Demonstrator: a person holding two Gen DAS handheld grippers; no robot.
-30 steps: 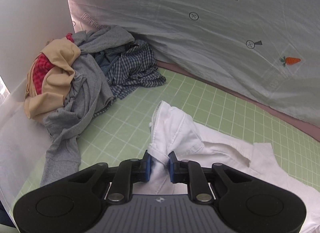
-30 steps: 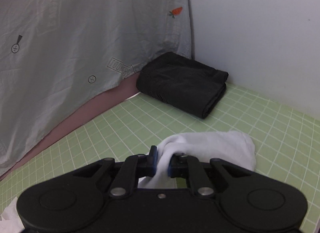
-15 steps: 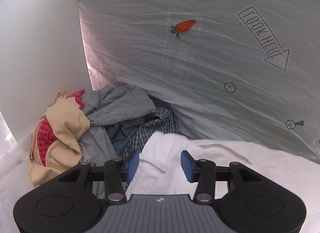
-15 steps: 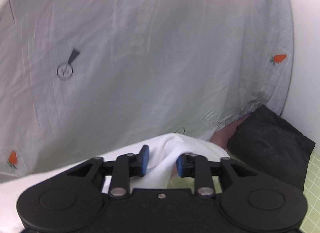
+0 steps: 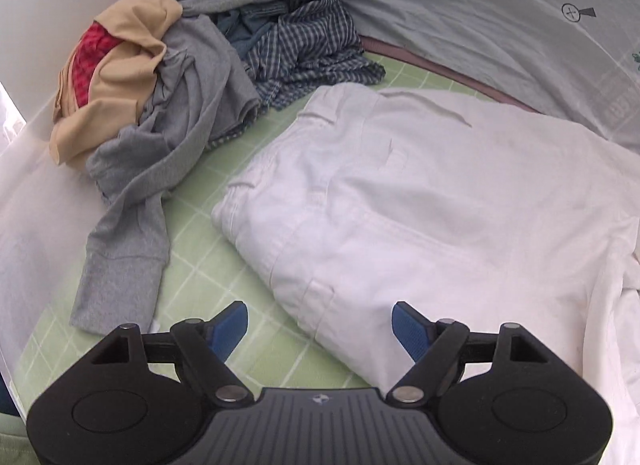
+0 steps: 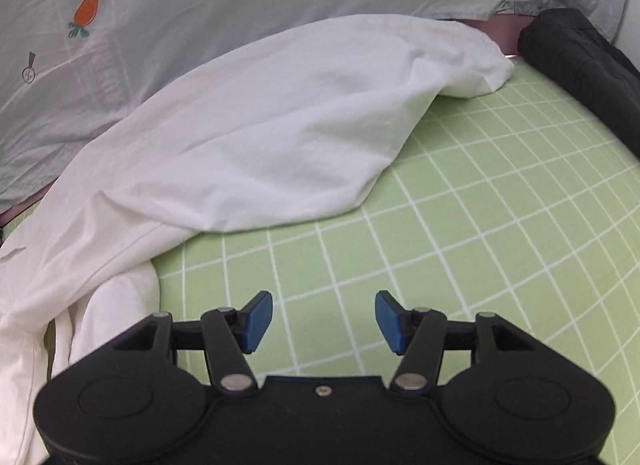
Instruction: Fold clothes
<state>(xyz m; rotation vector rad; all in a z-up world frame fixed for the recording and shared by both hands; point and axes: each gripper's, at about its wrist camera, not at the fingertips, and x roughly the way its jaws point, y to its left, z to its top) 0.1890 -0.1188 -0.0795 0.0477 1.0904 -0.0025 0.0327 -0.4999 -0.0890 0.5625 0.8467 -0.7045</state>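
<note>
A white garment (image 5: 420,193) lies spread on the green grid mat (image 5: 200,201), its waistband edge toward the left; in the right wrist view its other end (image 6: 280,125) drapes across the mat (image 6: 460,225). My left gripper (image 5: 320,325) hovers over the garment's near edge, jaws opening, pads not pressing the cloth. My right gripper (image 6: 324,321) stands above bare mat beside the garment, jaws opening with nothing between them.
A heap of unfolded clothes (image 5: 180,65) in grey, tan, red and blue check sits at the back left. A folded black garment (image 6: 580,57) lies at the back right. A pale printed sheet (image 6: 200,5) hangs along the back; white walls close the sides.
Both grippers were shut on the white garment, lifted it up against the backdrop, then opened and let it drop. It now lies spread flat on the mat and both grippers have come down.
</note>
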